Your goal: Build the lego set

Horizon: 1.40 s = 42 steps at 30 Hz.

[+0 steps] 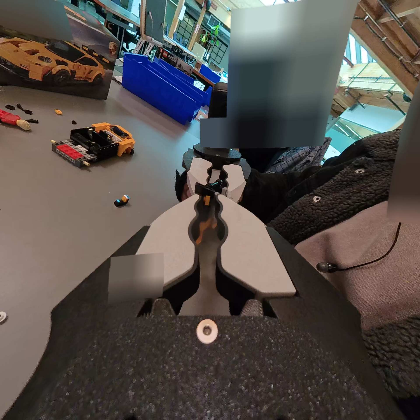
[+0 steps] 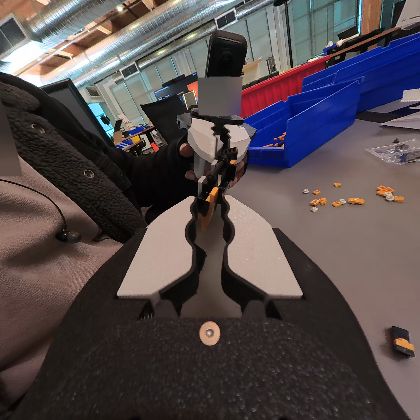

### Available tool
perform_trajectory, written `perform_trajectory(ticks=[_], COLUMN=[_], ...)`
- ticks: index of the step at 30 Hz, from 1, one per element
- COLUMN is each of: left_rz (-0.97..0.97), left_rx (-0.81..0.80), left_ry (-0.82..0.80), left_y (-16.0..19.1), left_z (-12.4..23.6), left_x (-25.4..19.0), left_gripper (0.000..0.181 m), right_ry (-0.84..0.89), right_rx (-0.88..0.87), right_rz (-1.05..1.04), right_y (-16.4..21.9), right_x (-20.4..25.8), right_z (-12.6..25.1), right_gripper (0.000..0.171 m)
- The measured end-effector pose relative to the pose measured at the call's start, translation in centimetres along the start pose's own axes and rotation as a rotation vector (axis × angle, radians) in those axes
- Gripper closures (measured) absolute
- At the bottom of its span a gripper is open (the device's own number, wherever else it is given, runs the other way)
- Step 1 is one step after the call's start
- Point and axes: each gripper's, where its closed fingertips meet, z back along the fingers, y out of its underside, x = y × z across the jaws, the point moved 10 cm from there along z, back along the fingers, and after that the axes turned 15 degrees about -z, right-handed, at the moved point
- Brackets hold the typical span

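Evidently a joining step was in hand: both grippers met nose to nose in mid-air above the grey table (image 1: 68, 227), working one small black-and-orange sub-assembly (image 2: 212, 195) between them. The right gripper (image 2: 210, 204) was clenched on the sub-assembly's orange-and-black lower end, which sat between its tips and ran back into the gap toward 6 o'clock. From there the piece rose toward 12 o'clock, a black axle pin (image 2: 218, 169) leading up to a black studded plate (image 2: 228, 151) at the tips of the left gripper (image 1: 208, 201). In the left wrist view an orange part (image 1: 206, 227) lay pinched between that gripper's fingers, so it too read as grasping; which exact brick each held I could not tell. My judgement: next move calls for steady alignment and a firm press together, then carrying it to the half-built car chassis (image 1: 95, 143), at 10 o'clock from the left gripper, well apart. Loose orange plates (image 2: 354, 196) lay at 3 o'clock of the right gripper, blue bins (image 2: 318, 127) beyond.
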Motion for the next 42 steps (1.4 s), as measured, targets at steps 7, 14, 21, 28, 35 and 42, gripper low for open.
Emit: perform_trajectory(ticks=[7,14,21,28,35,42], left_rz=[-0.023,-0.011,-0.068,-0.253,-0.412,-0.402], left_rx=[0.044,0.067,0.072,0.172,0.286,0.279], left_ry=[-0.015,0.046,0.188,0.178,0.216,0.296], left_y=[-0.1,-0.4,-0.4,-1.0,-1.1,-0.8], left_z=[0.2,0.2,0.0,-0.5,-0.4,0.0], left_x=[-0.2,-0.6,-1.8,-3.6,-5.5,-6.0], left_gripper=[0.166,0.162,0.166,0.169,0.169,0.169], right_ry=[-0.035,-0.079,-0.13,-0.118,-0.143,-0.175], right_rx=[0.001,0.012,0.081,0.133,0.181,0.205], right_rz=[0.017,0.062,0.201,0.394,0.523,0.555], right_y=[0.1,0.2,0.3,1.0,1.6,1.9], right_x=[0.3,0.9,2.2,2.7,3.9,4.9], right_z=[-0.2,-0.3,-0.4,-0.3,-0.7,-1.2], right_gripper=[0.152,0.152,0.152,0.152,0.152,0.152])
